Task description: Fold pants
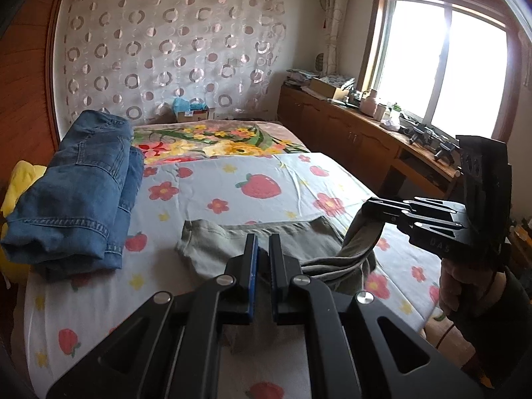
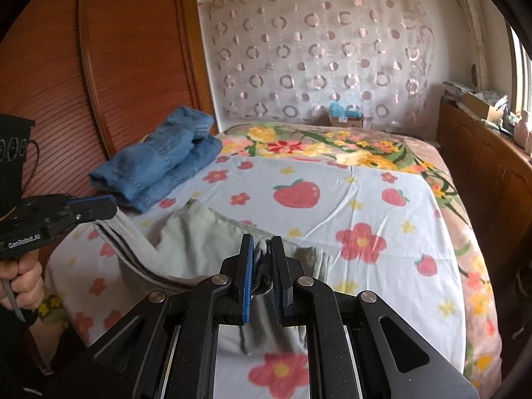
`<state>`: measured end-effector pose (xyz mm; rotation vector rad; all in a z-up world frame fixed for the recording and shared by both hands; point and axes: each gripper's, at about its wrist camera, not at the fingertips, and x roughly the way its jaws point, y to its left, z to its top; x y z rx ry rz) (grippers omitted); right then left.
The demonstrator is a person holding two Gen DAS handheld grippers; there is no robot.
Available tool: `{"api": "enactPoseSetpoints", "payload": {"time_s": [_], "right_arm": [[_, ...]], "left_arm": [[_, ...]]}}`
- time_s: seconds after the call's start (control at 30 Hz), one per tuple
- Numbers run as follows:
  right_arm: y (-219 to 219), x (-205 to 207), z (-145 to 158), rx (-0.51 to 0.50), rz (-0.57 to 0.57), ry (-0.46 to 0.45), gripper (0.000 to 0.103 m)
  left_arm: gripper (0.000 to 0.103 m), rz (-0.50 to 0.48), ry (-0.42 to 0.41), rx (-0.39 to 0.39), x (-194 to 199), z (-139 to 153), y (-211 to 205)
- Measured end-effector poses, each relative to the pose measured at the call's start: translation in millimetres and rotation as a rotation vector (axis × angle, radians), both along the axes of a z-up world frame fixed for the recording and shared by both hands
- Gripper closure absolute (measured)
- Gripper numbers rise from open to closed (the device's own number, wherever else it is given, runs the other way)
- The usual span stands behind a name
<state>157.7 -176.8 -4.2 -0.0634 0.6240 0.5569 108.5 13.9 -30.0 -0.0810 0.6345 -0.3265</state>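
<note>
Item: grey-green pants (image 1: 266, 242), on strawberry sheet (image 1: 232, 173), at 6 o'clock in both views. My left gripper (image 1: 262, 249) and right gripper (image 2: 262, 252) each pinch the waistband, jaws clamped on cloth.

Risk: thin pinch may slip under uneven pull, skewing the fold.

Left view alone shows window (image 1: 445, 69); both show folded jeans (image 1: 76, 193) at 9 o'clock.

Bright window (image 1: 442, 66), circle-patterned curtain (image 1: 173, 46), wooden cabinets (image 1: 339, 123), strawberry-print bedsheet (image 1: 259, 186)
</note>
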Motion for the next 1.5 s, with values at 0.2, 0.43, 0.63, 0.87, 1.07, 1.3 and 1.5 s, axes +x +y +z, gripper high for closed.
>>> {"api": "enactPoseSetpoints", "payload": {"time_s": [0.2, 0.43, 0.63, 0.87, 1.07, 1.3, 1.5], "right_arm": [[12, 18, -25, -0.054, -0.013, 0.045, 0.095], [15, 30, -41, -0.101, -0.043, 0.068, 0.087], [2, 24, -31, -0.072, -0.061, 0.051, 0.052], [-1, 13, -43, -0.126, -0.037, 0.085, 0.030], [8, 13, -70, -0.190, -0.026, 0.160, 0.030], [15, 18, -82, -0.224, -0.015, 0.205, 0.029], [14, 23, -84, -0.217, -0.024, 0.226, 0.017]], "left_arm": [[0.098, 0.042, 0.052, 0.025, 11, -24, 1], [0.076, 0.053, 0.063, 0.061, 7, -32, 3], [0.075, 0.072, 0.058, 0.041, -3, -29, 12], [0.075, 0.083, 0.045, 0.017, -13, -28, 18], [0.075, 0.069, 0.111, 0.044, -9, -51, 11], [0.075, 0.061, 0.185, 0.066, -4, -76, 6], [0.070, 0.068, 0.204, 0.085, -3, -86, 4]]}}
